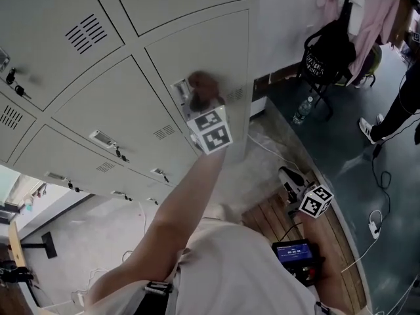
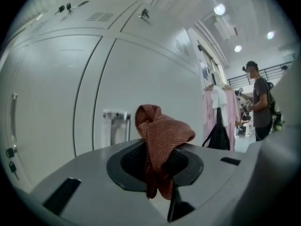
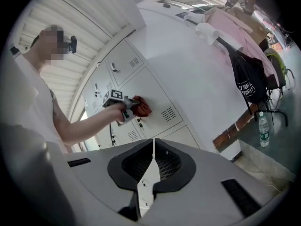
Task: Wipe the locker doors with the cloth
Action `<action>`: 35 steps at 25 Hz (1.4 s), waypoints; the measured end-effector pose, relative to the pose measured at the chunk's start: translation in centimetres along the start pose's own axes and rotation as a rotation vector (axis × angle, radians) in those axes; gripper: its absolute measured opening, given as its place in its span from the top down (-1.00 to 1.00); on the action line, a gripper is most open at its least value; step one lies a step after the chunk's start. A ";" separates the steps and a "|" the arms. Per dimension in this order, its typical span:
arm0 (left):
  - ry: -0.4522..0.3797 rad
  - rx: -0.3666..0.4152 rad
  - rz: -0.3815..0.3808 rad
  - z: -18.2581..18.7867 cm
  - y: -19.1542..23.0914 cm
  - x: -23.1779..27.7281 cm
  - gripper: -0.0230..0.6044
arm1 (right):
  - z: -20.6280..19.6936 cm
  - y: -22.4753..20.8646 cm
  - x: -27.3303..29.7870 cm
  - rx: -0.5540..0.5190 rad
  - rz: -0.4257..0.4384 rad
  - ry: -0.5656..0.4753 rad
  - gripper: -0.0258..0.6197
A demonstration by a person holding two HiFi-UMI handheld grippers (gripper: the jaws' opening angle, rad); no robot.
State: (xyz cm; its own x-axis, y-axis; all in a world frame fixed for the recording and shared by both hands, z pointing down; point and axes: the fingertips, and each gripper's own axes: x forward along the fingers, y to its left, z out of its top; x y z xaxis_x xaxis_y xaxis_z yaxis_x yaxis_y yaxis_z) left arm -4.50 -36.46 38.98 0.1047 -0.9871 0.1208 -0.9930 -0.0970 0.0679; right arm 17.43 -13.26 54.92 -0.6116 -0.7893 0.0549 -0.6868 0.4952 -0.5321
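Cloth (image 2: pixel 162 131) is a rust-red knit rag, all bunched up. The left gripper (image 1: pixel 197 100) has its jaws clamped on the lower part of it, so the rest flops out in a lump above them. The arm is stretched right out, and the cloth sits against one locker door (image 3: pixel 156 92), pale grey with a little set of vent slots. From the right gripper view it looks pressed flat on the panel. From the head view it's too blurry to swear by.

On that door, the cloth is in the upper middle, just beside the metal latch (image 2: pixel 115 119), which is to its left. The vent slots are off to its right and a bit lower.

The right gripper (image 3: pixel 153 161) is doing nothing. Its jaws are closed together with nothing between them, and it hangs well below and to the right of that door, over some wooden floor boards (image 1: pixel 279 215).

Further right of the door, past the end of the locker bank, there's a black bag (image 1: pixel 328 54) with pink clothes (image 1: pixel 375 12) hanging by it. A water bottle (image 1: pixel 303 109) stands on the floor near the bag. A person (image 2: pixel 259 105) in a cap stands out beyond the clothes, well away from the door.
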 end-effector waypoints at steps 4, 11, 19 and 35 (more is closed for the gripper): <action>-0.169 0.067 -0.056 10.6 -0.5 -2.2 0.68 | -0.2 0.7 1.1 0.017 0.036 -0.019 0.85; -0.247 0.834 0.030 20.8 -2.8 -2.6 0.68 | -0.7 1.0 1.7 0.045 0.066 -0.054 0.85; 0.015 1.335 -0.079 6.4 -7.1 2.1 0.68 | -1.6 0.8 0.6 0.082 0.044 -0.078 0.85; 0.593 1.533 -0.420 -24.0 -6.8 5.9 0.68 | -2.3 -1.9 -4.0 0.133 -0.106 -0.161 0.85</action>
State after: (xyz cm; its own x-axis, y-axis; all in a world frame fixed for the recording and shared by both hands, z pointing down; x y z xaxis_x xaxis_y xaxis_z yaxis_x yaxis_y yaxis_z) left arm 4.19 -38.56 62.96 0.0070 -0.7178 0.6962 0.0064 -0.6962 -0.7178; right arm 20.32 -10.25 57.65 -0.4605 -0.8876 -0.0134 -0.6799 0.3624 -0.6375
